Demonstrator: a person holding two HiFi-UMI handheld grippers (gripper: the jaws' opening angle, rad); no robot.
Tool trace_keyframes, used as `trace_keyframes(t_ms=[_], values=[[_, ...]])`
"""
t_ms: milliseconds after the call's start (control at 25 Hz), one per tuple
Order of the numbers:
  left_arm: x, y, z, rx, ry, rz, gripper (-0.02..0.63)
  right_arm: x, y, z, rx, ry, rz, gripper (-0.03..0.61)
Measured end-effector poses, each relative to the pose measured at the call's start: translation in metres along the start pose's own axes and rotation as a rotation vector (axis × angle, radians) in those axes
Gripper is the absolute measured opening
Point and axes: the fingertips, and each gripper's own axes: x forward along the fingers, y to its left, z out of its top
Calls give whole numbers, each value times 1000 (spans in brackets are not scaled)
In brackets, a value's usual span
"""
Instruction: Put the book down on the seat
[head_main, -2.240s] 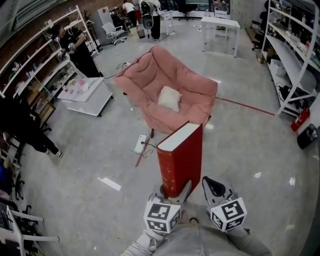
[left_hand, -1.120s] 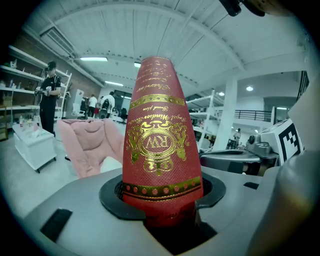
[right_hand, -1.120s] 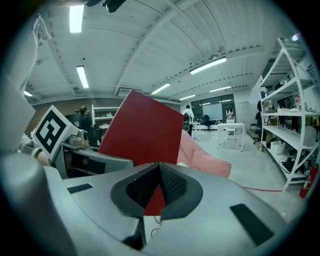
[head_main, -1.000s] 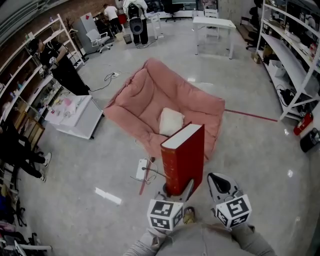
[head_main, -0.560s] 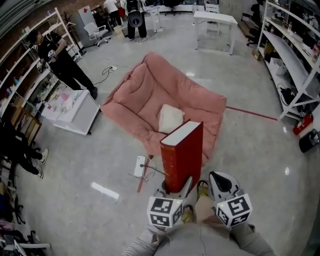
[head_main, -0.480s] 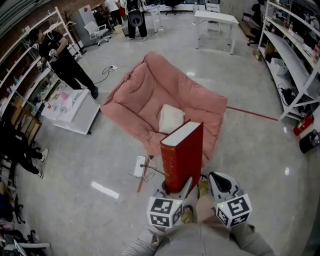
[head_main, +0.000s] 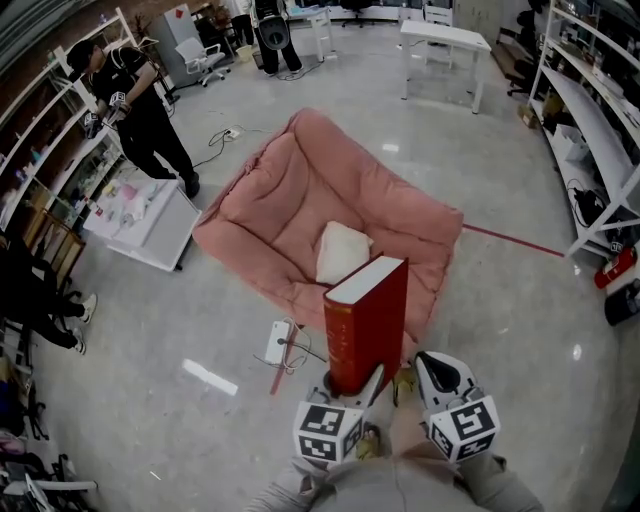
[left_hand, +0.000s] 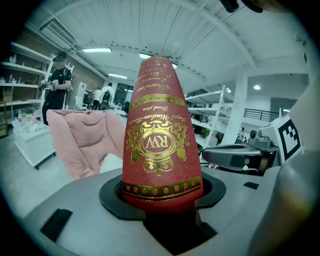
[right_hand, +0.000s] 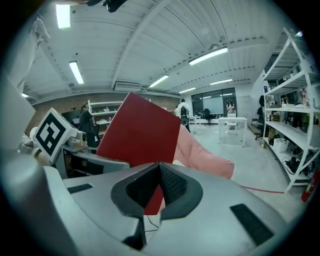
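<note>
A thick red book with gold print on its spine stands upright in my left gripper, whose jaws are shut on its lower end. Just right of it, my right gripper is shut with nothing in it, and the book's red cover fills the space to its left. Ahead on the floor sits the pink padded seat, with a white cushion lying on it. The book's top overlaps the seat's near edge in the head view.
A white power strip and cable lie on the floor near the seat's front. A low white platform and a person in black are at the left. Metal shelves line the right side, and a white table stands far back.
The seat has come closer and sits lower in the head view. The book stays upright in the left gripper. The person at the left has shifted a little.
</note>
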Motion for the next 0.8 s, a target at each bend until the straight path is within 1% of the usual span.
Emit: trace_keyframes(t_ms=[160, 440, 560, 800], values=[[29, 10, 5, -9, 22, 2, 239, 22, -20, 1, 1, 16, 14, 5], [91, 21, 12, -32, 64, -7, 239, 58, -68, -1, 19, 58, 14, 5], [121, 30, 10, -43, 88, -4, 241, 75, -87, -5, 27, 77, 18, 5], [176, 52, -3, -100, 148, 2, 241, 112, -111, -12, 38, 95, 33, 5]])
